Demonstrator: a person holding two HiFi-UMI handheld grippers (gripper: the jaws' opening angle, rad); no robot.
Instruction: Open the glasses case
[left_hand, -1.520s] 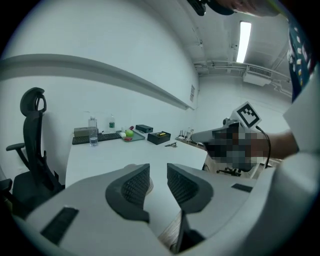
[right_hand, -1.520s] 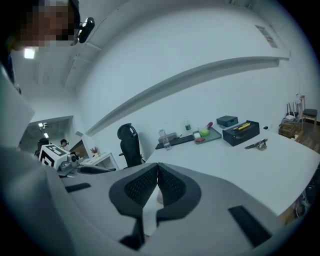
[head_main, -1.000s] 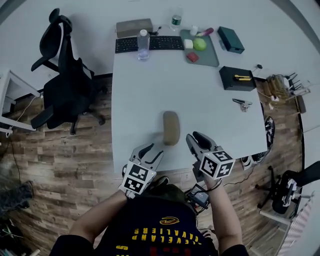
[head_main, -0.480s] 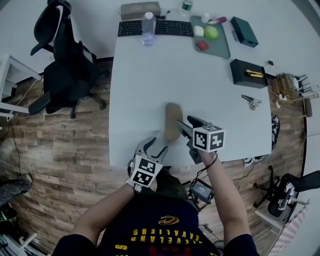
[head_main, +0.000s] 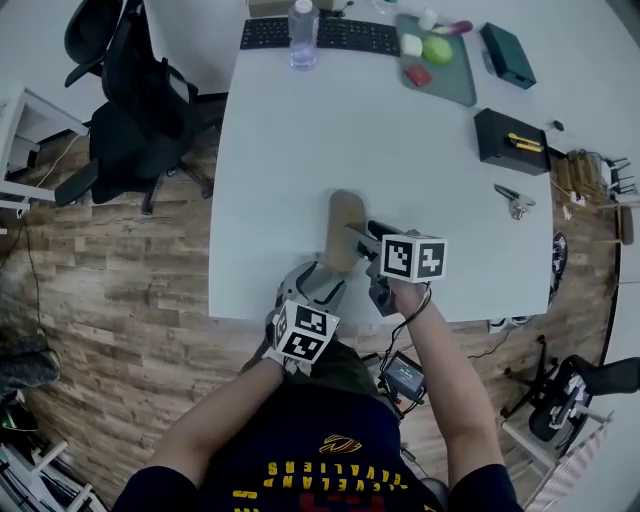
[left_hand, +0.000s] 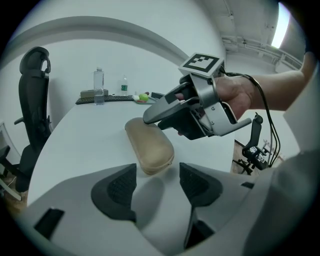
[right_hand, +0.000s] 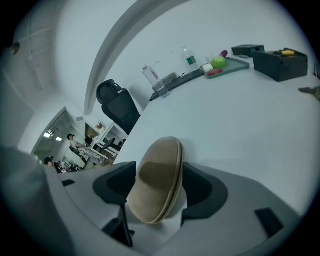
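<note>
The tan glasses case (head_main: 343, 220) lies shut on the white tabletop (head_main: 330, 130) near its front edge. The right gripper (right_hand: 159, 192) straddles its near end, jaws opening around it. The left gripper (left_hand: 157, 186) hangs just short of the case, jaws opening on nothing.

place: office | cues: white desk (head_main: 300, 150), keyboard (head_main: 355, 38), black swivel chair (head_main: 140, 110), water bottle (head_main: 303, 25)

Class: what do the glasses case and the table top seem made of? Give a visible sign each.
Glasses case: tan, matte, perhaps faux leather over a hard shell; dull skin, rigid rounded form.
Table top: white, smooth, likely laminate; even surface, no grain.
</note>
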